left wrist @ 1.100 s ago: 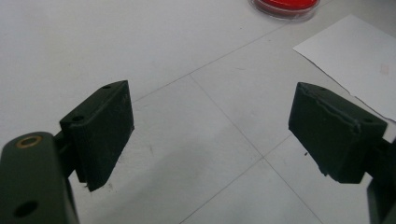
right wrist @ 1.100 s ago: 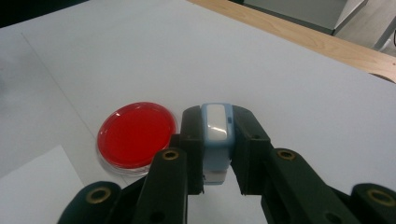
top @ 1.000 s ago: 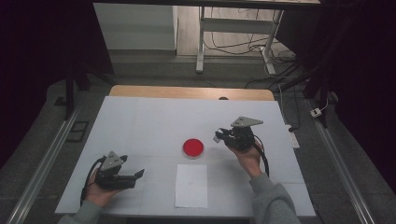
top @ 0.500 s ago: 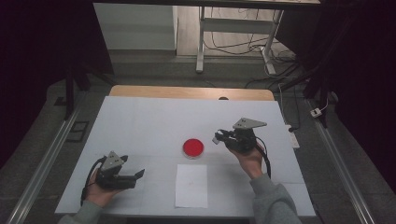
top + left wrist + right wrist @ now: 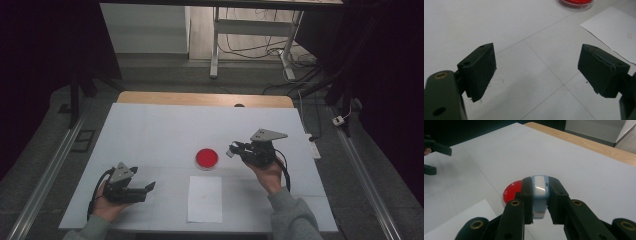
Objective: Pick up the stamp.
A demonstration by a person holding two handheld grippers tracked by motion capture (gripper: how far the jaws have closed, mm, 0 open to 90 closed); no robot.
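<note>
tools 2 | right tool (image 5: 540, 195) clamps 1 pale-blue stamp (image 5: 540, 192) | left tool (image 5: 536, 72) apart | red dish (image 5: 206, 158) 1 | paper sheet (image 5: 205, 199) 1

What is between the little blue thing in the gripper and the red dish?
Nothing visible. The right gripper is shut on the blue thing and holds it beside the red dish, with bare table between them. The paper lies nearer the person, off to the side.
</note>
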